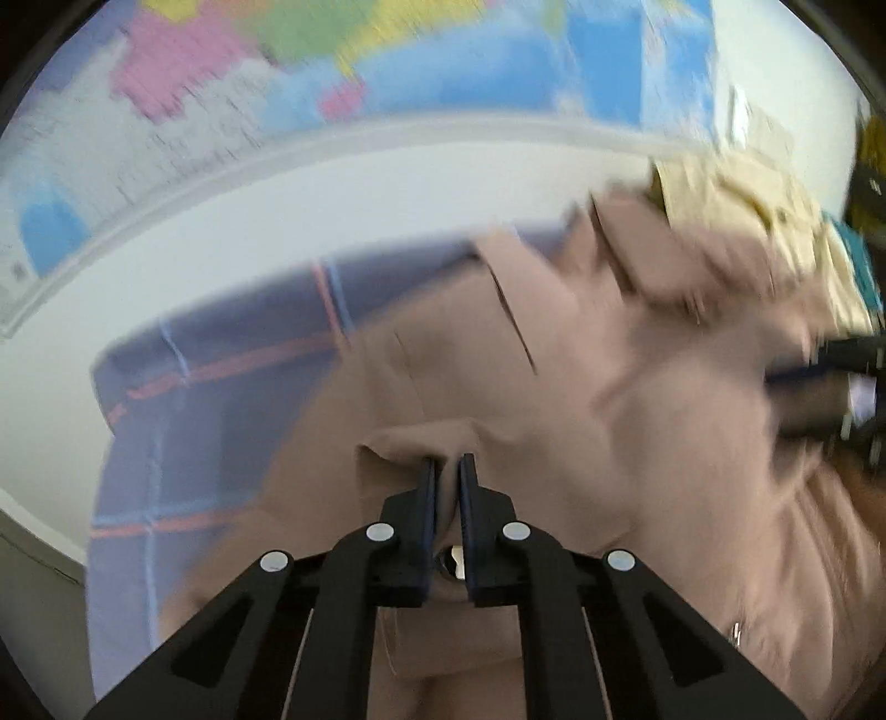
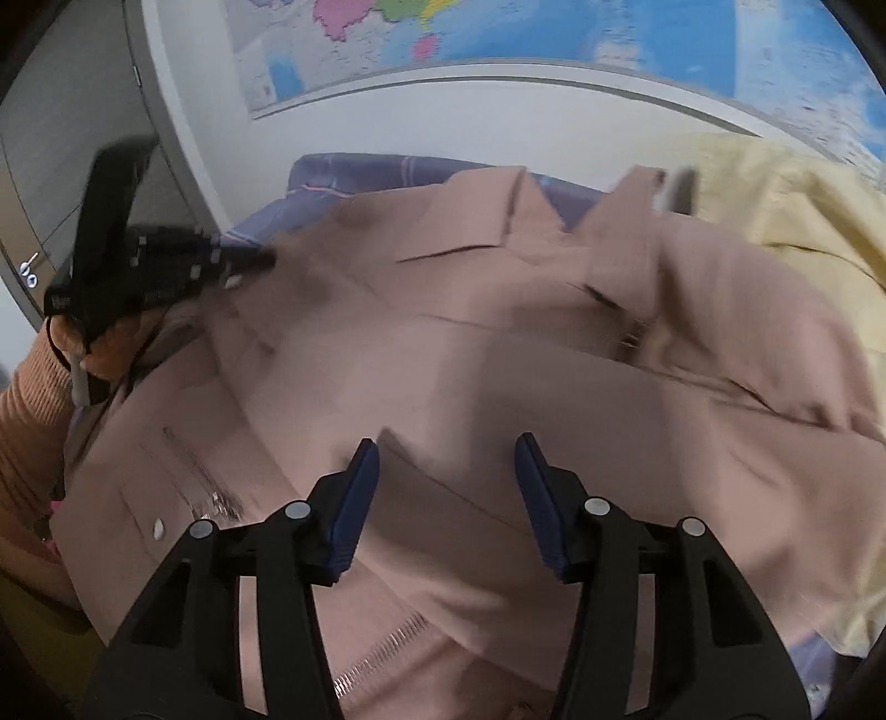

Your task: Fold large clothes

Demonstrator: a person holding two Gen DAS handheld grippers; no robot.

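Note:
A large dusty-pink jacket [image 2: 498, 354] with a collar and a metal zip lies spread over a purple checked bedsheet [image 2: 354, 166]. In the left wrist view my left gripper [image 1: 447, 462] is shut on a raised fold of the pink jacket [image 1: 498, 360], with cloth pinched between its blue pads. That left gripper [image 2: 243, 260] also shows at the left of the right wrist view, held by a hand in an orange-brown sleeve. My right gripper [image 2: 447, 443] hovers over the jacket's middle, its jaws open and nothing between them.
A pale yellow garment [image 2: 775, 210] lies bunched at the right, beyond the jacket. A coloured wall map [image 2: 498, 27] hangs above the white wall behind the bed. A grey cabinet [image 2: 72, 111] stands at the left.

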